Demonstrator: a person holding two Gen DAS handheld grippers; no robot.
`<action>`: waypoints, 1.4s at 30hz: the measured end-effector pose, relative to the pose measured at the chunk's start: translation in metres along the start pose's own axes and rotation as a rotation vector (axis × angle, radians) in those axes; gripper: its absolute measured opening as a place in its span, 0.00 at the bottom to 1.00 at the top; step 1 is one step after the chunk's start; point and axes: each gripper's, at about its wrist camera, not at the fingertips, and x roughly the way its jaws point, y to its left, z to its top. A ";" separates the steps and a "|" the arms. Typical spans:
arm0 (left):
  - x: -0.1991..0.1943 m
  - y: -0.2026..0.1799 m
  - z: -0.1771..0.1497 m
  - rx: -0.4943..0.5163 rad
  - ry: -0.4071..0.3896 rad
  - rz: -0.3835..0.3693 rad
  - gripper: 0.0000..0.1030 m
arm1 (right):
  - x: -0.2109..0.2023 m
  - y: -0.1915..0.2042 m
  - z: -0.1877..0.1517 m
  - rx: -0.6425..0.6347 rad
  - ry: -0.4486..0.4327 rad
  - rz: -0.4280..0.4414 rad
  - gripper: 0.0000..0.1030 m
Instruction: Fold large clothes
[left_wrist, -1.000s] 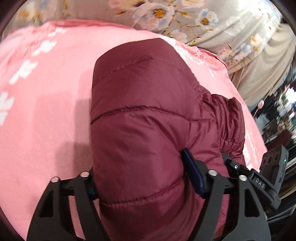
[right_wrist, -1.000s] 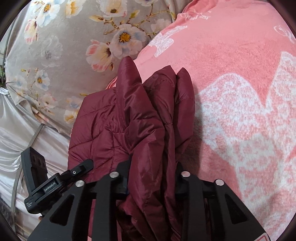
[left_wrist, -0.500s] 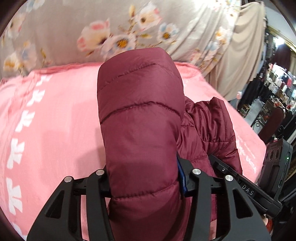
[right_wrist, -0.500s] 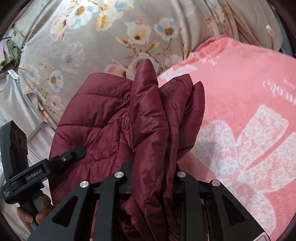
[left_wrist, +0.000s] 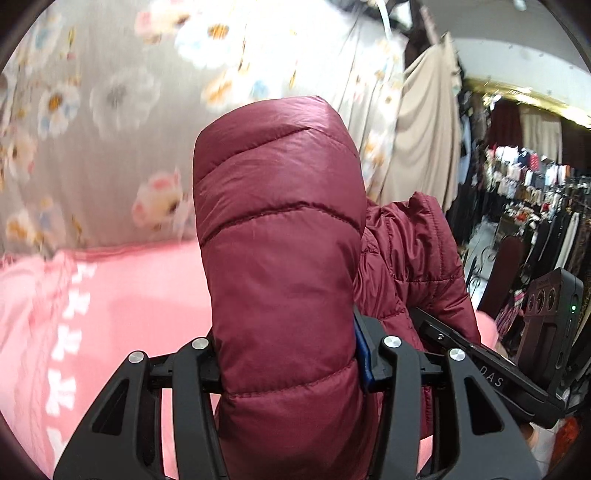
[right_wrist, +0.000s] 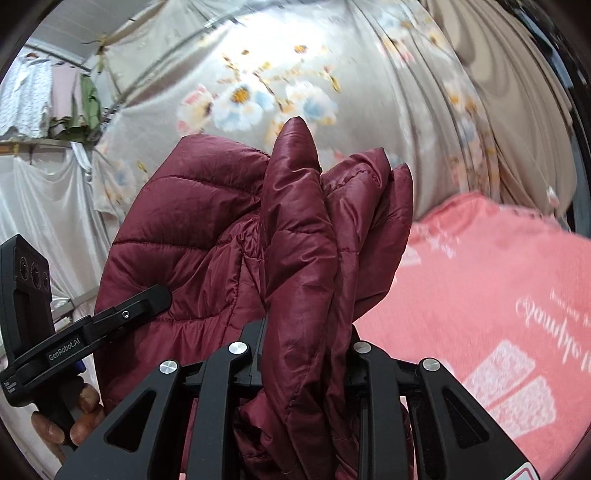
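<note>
Jacket (left_wrist: 280, 258) is clamped in both grippers: left gripper (left_wrist: 291, 354) on a broad quilted panel, right gripper (right_wrist: 303, 354) on bunched folds. It is held aloft, above and just short of the pink blanket (left_wrist: 122, 295). Long axis runs gripper-to-gripper; neither is judged nearer.

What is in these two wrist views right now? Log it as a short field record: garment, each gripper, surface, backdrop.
garment: maroon quilted puffer jacket, bunched, held up off the surface
left gripper: left gripper, jaws shut on a thick padded fold of the jacket
right gripper: right gripper, jaws shut on several gathered layers
surface: pink blanket with white pattern, below the jacket
backdrop: grey floral sheet hung behind
other: clothes racks at far right of the left wrist view
</note>
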 end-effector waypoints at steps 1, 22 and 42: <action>-0.007 0.000 0.005 0.010 -0.026 -0.002 0.45 | -0.004 0.007 0.006 -0.018 -0.019 0.008 0.21; -0.133 0.100 0.069 0.042 -0.437 0.051 0.46 | 0.031 0.163 0.079 -0.289 -0.182 0.327 0.21; -0.011 0.249 0.028 -0.155 -0.205 0.143 0.46 | 0.227 0.152 0.013 -0.197 0.123 0.297 0.21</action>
